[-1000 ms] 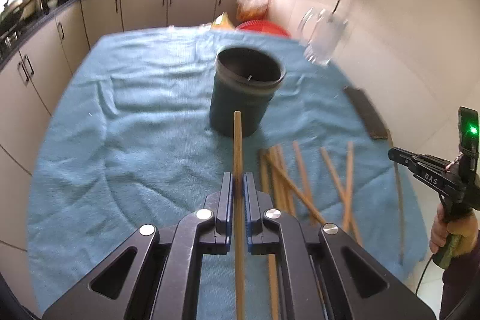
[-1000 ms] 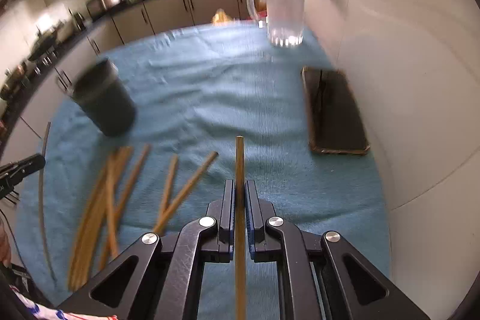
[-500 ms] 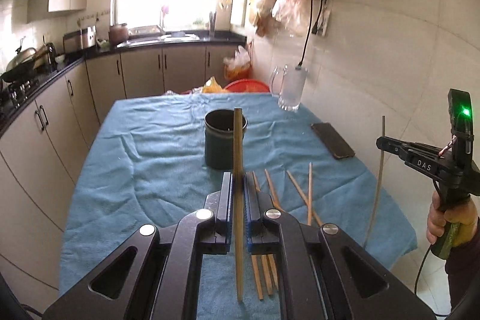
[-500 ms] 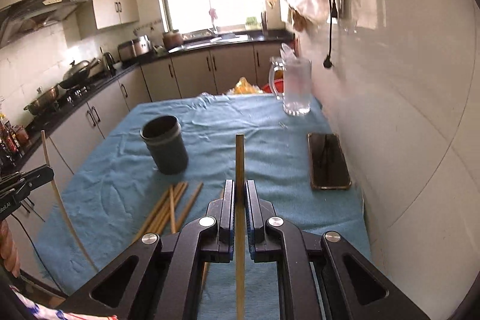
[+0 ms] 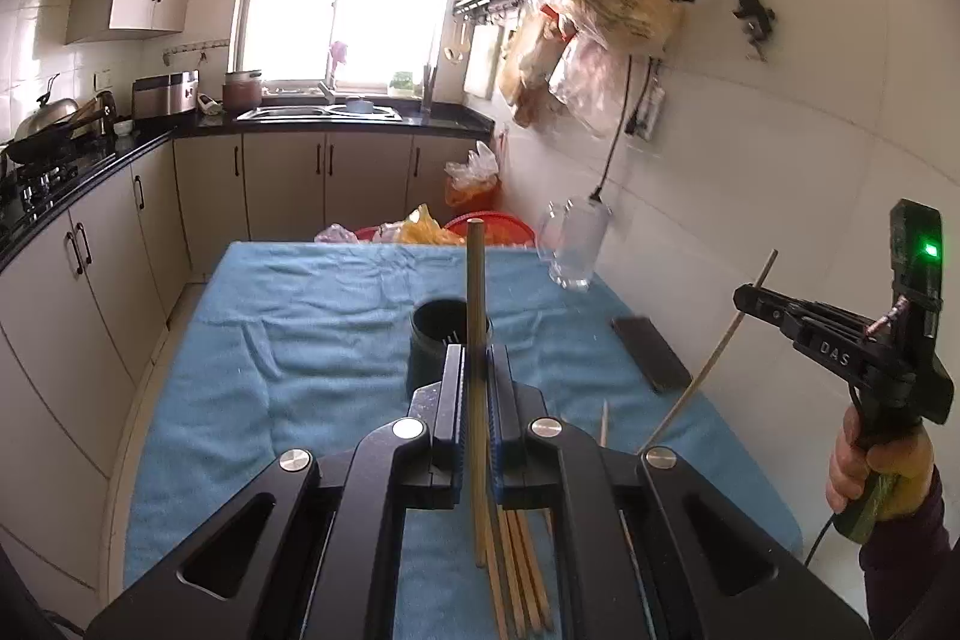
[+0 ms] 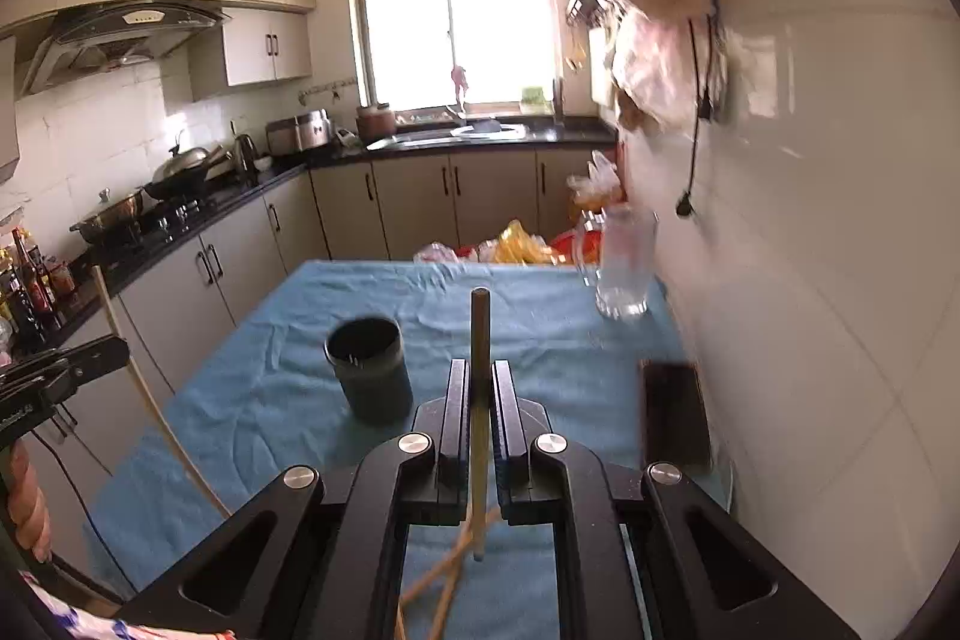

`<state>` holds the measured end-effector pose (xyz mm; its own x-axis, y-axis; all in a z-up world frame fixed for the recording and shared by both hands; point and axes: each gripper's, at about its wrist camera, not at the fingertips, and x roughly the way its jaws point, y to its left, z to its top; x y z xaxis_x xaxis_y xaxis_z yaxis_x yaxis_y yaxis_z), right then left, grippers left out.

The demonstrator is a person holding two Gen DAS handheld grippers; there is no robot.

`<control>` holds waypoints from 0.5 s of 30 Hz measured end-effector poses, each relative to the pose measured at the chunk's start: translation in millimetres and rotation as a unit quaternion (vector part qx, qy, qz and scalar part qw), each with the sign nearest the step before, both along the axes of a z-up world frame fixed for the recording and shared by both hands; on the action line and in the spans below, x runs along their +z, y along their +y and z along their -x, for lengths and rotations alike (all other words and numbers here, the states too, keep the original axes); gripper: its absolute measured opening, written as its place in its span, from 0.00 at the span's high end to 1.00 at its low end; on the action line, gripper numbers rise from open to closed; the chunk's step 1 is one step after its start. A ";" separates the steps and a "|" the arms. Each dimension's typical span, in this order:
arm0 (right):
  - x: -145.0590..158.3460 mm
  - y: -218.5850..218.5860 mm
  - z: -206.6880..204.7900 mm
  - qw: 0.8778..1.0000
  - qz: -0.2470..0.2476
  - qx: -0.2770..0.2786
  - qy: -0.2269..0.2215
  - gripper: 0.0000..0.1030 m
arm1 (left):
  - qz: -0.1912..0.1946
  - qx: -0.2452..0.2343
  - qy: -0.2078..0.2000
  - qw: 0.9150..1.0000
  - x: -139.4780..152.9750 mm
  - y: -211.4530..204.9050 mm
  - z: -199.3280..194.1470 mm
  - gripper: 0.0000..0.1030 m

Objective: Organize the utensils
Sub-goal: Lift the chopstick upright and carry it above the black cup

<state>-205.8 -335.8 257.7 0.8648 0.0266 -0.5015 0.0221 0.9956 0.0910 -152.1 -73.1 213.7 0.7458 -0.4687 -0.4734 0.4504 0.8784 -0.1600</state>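
At the near edge of both wrist views, a single chopstick is pinched upright between pressed-together fingers: one chopstick (image 5: pixel 475 316) in the left gripper (image 5: pixel 475 370), another chopstick (image 6: pixel 479 370) in the right gripper (image 6: pixel 479 388). Compared with a second ago, both grippers have been raised and tilted up; the blue cloth that then filled each view now lies lower, and the cabinets and window are seen. The grip has not been altered on either side.

Just beyond the fingers, at 6 o'clock in the left view, the loose chopsticks (image 5: pixel 522 574) are left lying on the tabletop (image 5: pixel 288 340), apart from the held ones. A few crossed sticks are also glimpsed below the right fingers, though how many cannot be counted behind the gripper body.

Farther out, the dark holder cup (image 6: pixel 367 367) is seen at 10 o'clock from the right fingers and directly behind the left chopstick, standing upright; it is probably the destination. A phone (image 6: pixel 675 415) lies at 3 o'clock, and a glass mug (image 6: pixel 621 268) stands at 1 o'clock near the wall.

The lift is judged to mean that picking is done for this pair and that carrying to the cup is the step in hand; several sticks remain to be collected.
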 end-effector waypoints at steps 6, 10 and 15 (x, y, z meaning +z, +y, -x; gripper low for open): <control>37.2 18.1 -39.2 0.999 0.001 0.026 -0.029 0.94 | 0.014 0.016 -0.013 1.000 30.6 -3.3 -40.9 0.94; 57.8 31.3 -66.4 0.998 -0.014 0.043 -0.049 0.94 | 0.028 0.028 -0.020 0.999 51.9 -8.3 -72.7 0.94; 69.0 43.1 -109.9 0.996 -0.036 0.049 -0.067 0.94 | 0.024 0.043 -0.037 0.998 69.7 -27.7 -113.4 0.94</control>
<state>-95.9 -292.7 326.6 0.9156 0.1454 -0.3750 -0.0916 0.9833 0.1575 -38.7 -100.8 283.3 0.8167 -0.4216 -0.3940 0.3851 0.9067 -0.1720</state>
